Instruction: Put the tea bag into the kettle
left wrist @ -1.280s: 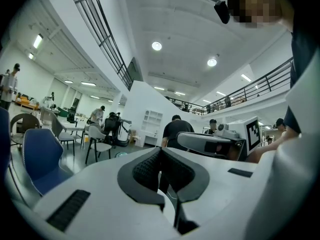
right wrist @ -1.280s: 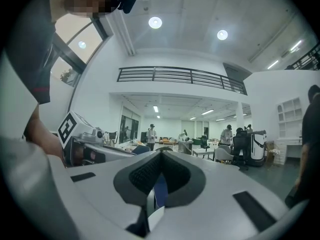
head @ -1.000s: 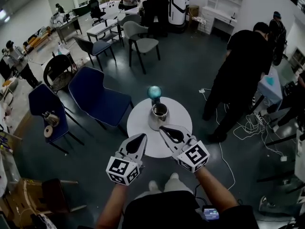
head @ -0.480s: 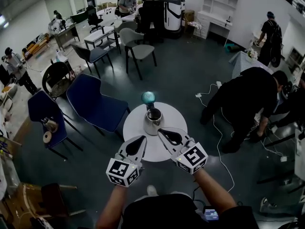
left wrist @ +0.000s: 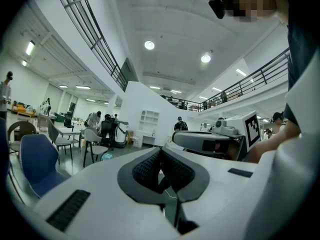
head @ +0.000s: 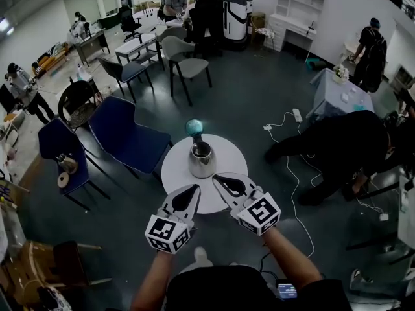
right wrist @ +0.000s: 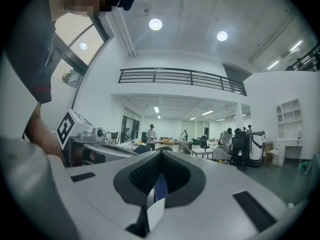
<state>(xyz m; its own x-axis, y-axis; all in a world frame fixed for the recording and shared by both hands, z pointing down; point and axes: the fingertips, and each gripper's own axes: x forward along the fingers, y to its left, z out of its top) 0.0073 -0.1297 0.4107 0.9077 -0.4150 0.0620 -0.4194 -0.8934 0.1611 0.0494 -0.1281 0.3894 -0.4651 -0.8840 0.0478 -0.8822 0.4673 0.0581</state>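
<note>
- Right tongs are pressed together on a small white and blue paper slip, probably the tea bag's tag.
- Left tongs are pressed together too, with a thin pale thread in the slit.
- Both hang over the near edge of the round white desk.
- The steel kettle stands on the desk beyond them, apart from both.
</note>
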